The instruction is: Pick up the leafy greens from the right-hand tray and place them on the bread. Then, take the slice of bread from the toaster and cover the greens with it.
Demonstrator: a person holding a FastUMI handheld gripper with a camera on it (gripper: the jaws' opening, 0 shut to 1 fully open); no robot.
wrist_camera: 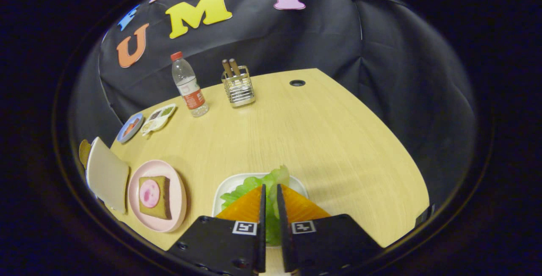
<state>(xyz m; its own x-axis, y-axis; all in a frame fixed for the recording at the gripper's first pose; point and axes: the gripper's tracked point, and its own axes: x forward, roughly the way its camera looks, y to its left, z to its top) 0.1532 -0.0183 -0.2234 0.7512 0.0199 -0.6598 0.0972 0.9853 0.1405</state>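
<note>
Your claw (271, 193) is clenched on the leafy greens (271, 180) over the white tray (228, 185); bread (154, 197) waits on the pink plate (178, 208). The bottle (189, 84) label is too small to read.

A clear bottle (189, 84) with a red cap stands upright near the far edge of the wooden bench (322, 140), and just beside it stands a metal rack (238, 87) holding two brown sticks. A small blue dish (130, 127) and a pale divided tray (158, 118) lie side by side, nearly touching, at the bench edge near the bottle. A dark round hole (297, 83) sits in the benchtop beyond the rack.
</note>
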